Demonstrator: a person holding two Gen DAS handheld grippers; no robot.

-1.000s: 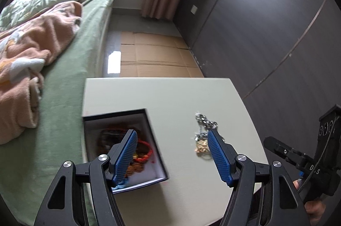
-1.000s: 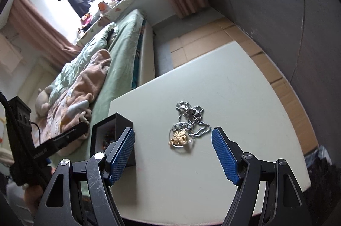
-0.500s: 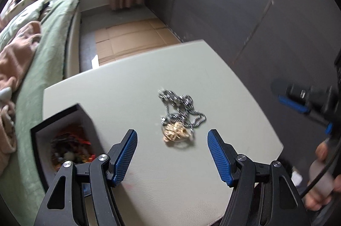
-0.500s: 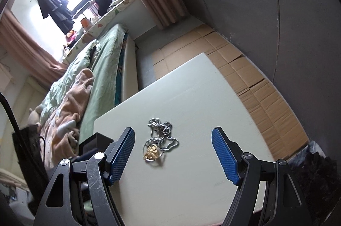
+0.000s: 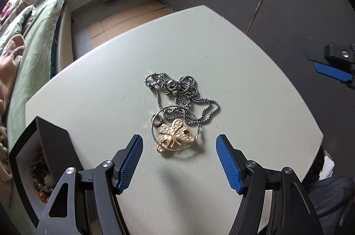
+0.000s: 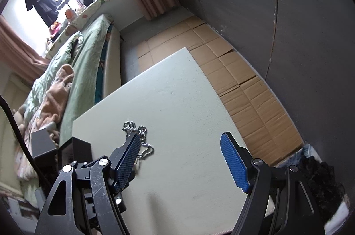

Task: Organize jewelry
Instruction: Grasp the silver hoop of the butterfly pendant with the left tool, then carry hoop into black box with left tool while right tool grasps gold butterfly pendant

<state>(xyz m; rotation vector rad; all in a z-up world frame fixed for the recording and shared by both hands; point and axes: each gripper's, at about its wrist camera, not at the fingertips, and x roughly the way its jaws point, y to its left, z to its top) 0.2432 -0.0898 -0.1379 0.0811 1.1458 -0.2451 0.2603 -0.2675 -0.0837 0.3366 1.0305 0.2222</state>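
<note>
Green bedding over a bed point(image 6: 88, 62) along the far left side, with a peach blanket point(image 6: 55, 97) heaped on top. Brown cardboard sheets point(image 6: 239, 79) flat on the floor between bed, dark wall panels and the bench. Pale, leather-grained bench point(image 5: 244, 57) filling the middle of both views. Black open box point(image 5: 53, 141) at the bench's left edge, white inside, with red and mixed beaded pieces point(image 5: 40, 177) at the bottom. Left gripper point(image 5: 179, 159) tilted steeply down over the bench, blue-padded fingers point(image 5: 131, 161) spread wide, nothing between them, not touching anything. Right gripper point(image 6: 182, 166) likewise spread wide and empty, seen from the left wrist view only as a blue pad at the far right edge point(image 5: 332, 73). Silver ball-chain necklace point(image 5: 186, 95) loose in a tangle near the bench's centre, apart from the box, with a small dark-stoned bead point(image 5: 172, 85) in the coil. Thin metal ring point(image 5: 175, 127) overlapping the chain's near end, just ahead of the left gripper's gap. Gold filigree butterfly pendant point(image 5: 175, 137) inside that ring. In the right wrist view, chain partly hidden behind the left-hand finger.
</note>
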